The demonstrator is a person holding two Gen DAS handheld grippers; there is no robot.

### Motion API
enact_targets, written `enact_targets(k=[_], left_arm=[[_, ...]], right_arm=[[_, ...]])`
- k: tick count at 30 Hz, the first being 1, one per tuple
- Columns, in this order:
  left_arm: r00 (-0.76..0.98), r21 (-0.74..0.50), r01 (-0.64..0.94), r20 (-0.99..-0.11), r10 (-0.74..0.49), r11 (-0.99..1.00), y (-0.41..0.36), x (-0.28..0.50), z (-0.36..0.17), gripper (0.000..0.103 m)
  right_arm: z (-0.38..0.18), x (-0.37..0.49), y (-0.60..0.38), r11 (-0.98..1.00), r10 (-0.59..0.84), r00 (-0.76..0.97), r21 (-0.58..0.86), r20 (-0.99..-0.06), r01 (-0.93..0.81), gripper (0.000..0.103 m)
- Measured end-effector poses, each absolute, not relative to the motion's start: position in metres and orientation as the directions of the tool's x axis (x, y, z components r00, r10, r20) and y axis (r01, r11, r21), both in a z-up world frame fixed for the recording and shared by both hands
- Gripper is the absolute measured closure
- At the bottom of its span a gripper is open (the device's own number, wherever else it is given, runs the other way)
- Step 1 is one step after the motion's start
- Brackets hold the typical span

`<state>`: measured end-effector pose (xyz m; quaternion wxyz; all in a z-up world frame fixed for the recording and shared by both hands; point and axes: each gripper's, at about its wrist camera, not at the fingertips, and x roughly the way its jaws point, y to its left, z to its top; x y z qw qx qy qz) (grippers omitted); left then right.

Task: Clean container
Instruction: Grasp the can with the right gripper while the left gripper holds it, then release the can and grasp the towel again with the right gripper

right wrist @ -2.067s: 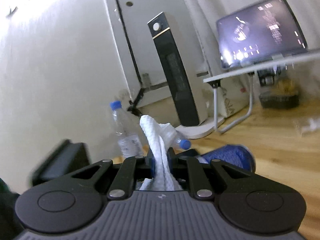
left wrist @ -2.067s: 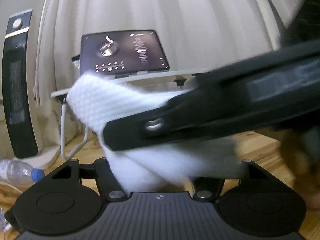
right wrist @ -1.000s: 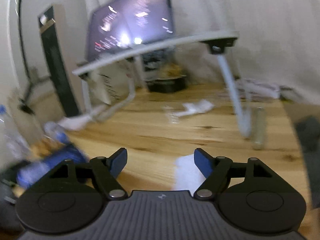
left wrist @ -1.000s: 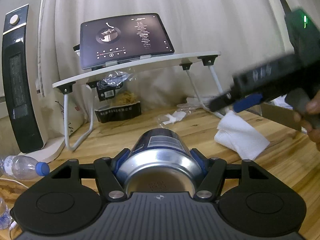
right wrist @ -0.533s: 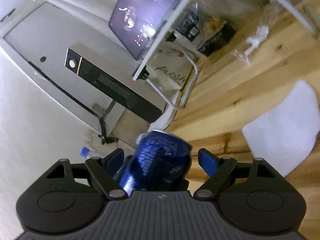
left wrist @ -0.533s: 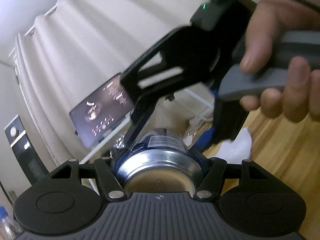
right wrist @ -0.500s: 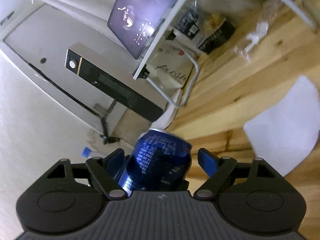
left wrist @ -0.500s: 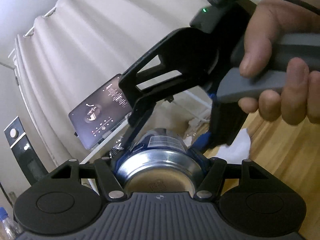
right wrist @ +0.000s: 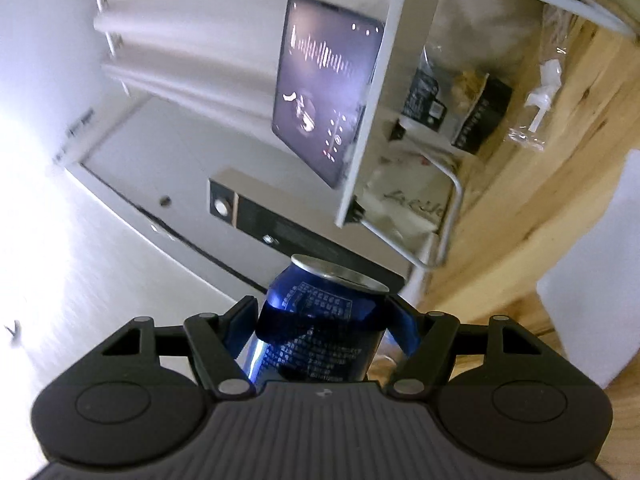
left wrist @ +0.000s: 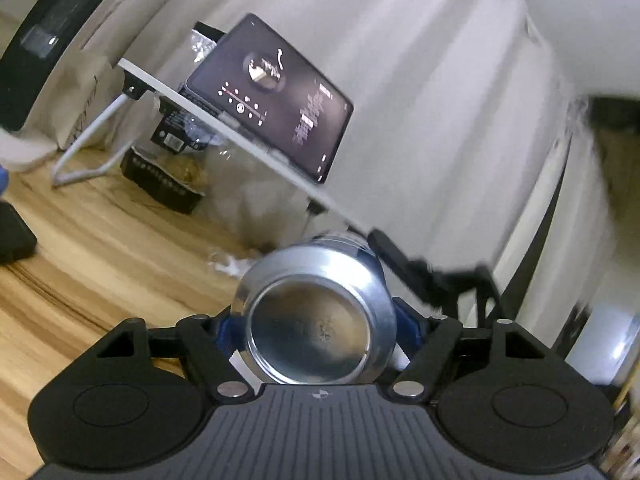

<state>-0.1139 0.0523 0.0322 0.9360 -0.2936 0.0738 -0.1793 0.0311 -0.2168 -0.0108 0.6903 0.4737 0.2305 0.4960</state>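
A blue drink can [left wrist: 316,320] is held in the air, its silver bottom facing the left wrist camera. My left gripper [left wrist: 320,324] is shut on the can, fingers on both sides. In the right wrist view the same can [right wrist: 320,320] shows its blue printed side and silver top rim, and my right gripper [right wrist: 324,320] has its blue pads against both sides of it. A white cloth [right wrist: 592,280] lies flat on the wooden floor at the right of the right wrist view.
A tablet [left wrist: 272,96] stands on a white folding lap table [left wrist: 224,120] by the curtain. A black snack box [left wrist: 160,184] sits under it. A black tower heater [right wrist: 288,232] stands by the wall. A plastic wrapper [right wrist: 536,116] lies on the wooden floor [left wrist: 80,264].
The right gripper let go of the cloth, which now lies on the floor, and closed on the can. Both views have tilted sharply as the can turns in the air.
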Motion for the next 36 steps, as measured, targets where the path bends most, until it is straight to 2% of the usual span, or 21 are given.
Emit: enact_targets(k=[12, 13, 14, 18, 20, 22, 24, 25, 27, 28, 31, 33, 36], left_arm=[[0.919, -0.532, 0.330, -0.009, -0.395, 0.780, 0.057, -0.114, 0.033, 0.029], [0.914, -0.540, 0.342, 0.003, -0.405, 0.769, 0.059, -0.117, 0.032, 0.036], [0.910, -0.548, 0.349, 0.005, -0.414, 0.760, 0.060, -0.116, 0.031, 0.036], [0.924, -0.481, 0.308, -0.053, -0.378, 0.821, 0.059, -0.113, 0.035, 0.036], [0.945, -0.386, 0.240, -0.115, -0.305, 0.891, 0.056, -0.109, 0.038, 0.036], [0.954, -0.220, 0.173, -0.205, -0.219, 0.960, 0.046, -0.100, 0.038, 0.036], [0.955, -0.047, 0.127, -0.263, -0.135, 0.991, 0.033, -0.093, 0.034, 0.036], [0.959, 0.011, 0.114, -0.262, -0.107, 0.993, 0.027, -0.093, 0.031, 0.036], [0.965, 0.082, 0.095, -0.254, -0.071, 0.992, 0.019, -0.091, 0.028, 0.036], [0.965, 0.086, 0.094, -0.252, -0.069, 0.992, 0.018, -0.091, 0.027, 0.036], [0.969, 0.084, 0.079, -0.242, -0.057, 0.993, 0.014, -0.089, 0.024, 0.036], [0.970, 0.084, 0.082, -0.237, -0.060, 0.993, 0.013, -0.088, 0.022, 0.036], [0.976, 0.067, 0.078, -0.208, -0.063, 0.995, 0.016, -0.091, 0.022, 0.036]], right_arm=[[-0.025, 0.033, -0.217, 0.009, 0.920, 0.356, 0.899, 0.164, -0.437, 0.032], [-0.026, 0.034, -0.217, -0.004, 0.922, 0.348, 0.904, 0.169, -0.428, 0.032], [-0.027, 0.034, -0.216, -0.017, 0.924, 0.340, 0.908, 0.174, -0.419, 0.032], [-0.031, 0.038, -0.216, -0.014, 0.932, 0.328, 0.917, 0.156, -0.398, 0.030], [-0.026, 0.041, -0.220, 0.050, 0.936, 0.339, 0.911, 0.100, -0.409, 0.029], [-0.012, 0.042, -0.231, 0.200, 0.913, 0.407, 0.858, 0.012, -0.473, 0.029], [0.007, 0.044, -0.238, 0.456, 0.835, 0.525, 0.740, -0.164, -0.494, 0.029], [0.016, 0.043, -0.233, 0.626, 0.749, 0.597, 0.601, -0.287, -0.497, 0.029], [0.022, 0.041, -0.214, 0.830, 0.557, 0.697, 0.268, -0.451, -0.490, 0.031], [0.020, 0.041, -0.206, 0.855, 0.505, 0.714, 0.164, -0.485, -0.493, 0.033], [0.008, 0.044, -0.192, 0.853, 0.460, 0.690, 0.062, -0.559, -0.518, 0.040], [0.000, 0.045, -0.183, 0.846, 0.431, 0.677, 0.006, -0.596, -0.533, 0.054], [-0.008, 0.040, -0.174, 0.831, 0.400, 0.690, -0.078, -0.603, -0.551, 0.066]])
